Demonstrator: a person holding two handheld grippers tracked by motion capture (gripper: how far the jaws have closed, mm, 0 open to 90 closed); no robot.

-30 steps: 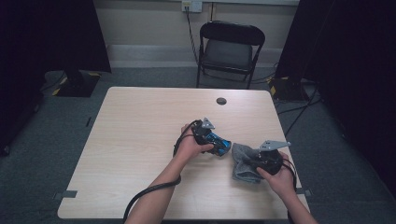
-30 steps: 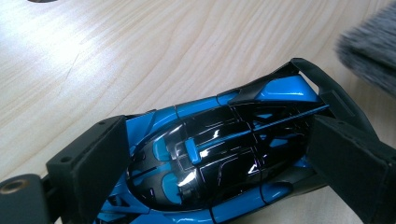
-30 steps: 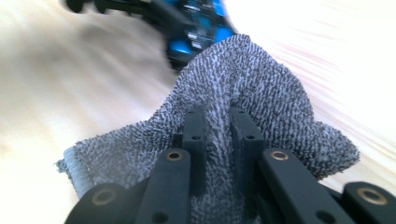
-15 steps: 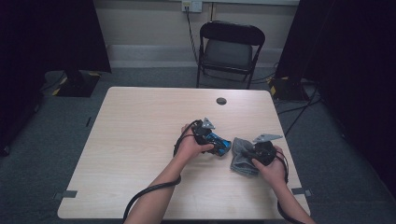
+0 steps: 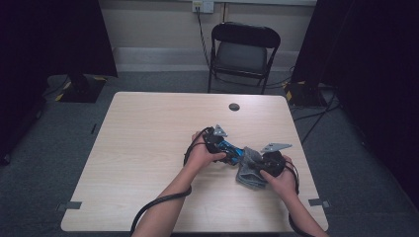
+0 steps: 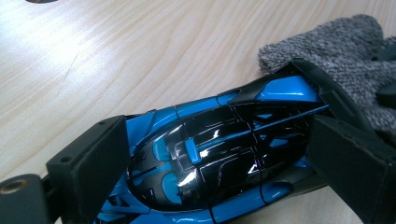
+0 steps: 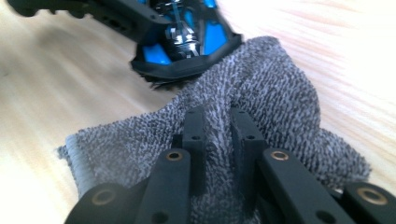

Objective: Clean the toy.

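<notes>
toy car (image 6: 219, 154), blue and black, sits centre-right of the high view on the tabletop (image 5: 148, 148), clamped in the left gripper (image 5: 232, 150). right gripper (image 7: 217, 135), clenched on the grey cloth (image 7: 275, 112), has shifted left since a second ago, cloth now touching the car's end: wiping looks about to begin.

On the light wooden tabletop (image 5: 148, 163), toward its near right part, the left hand-held gripper (image 5: 232, 150) holds a blue and black toy car (image 5: 233, 149), its nose pointing right. Just to the right, the right hand-held gripper (image 5: 257, 165) is clamped on a grey cloth (image 5: 248, 173) that touches the car's right end. A small dark disc (image 5: 234, 106) lies near the far edge. Beyond the tabletop stands a black folding chair (image 5: 244, 49).
</notes>
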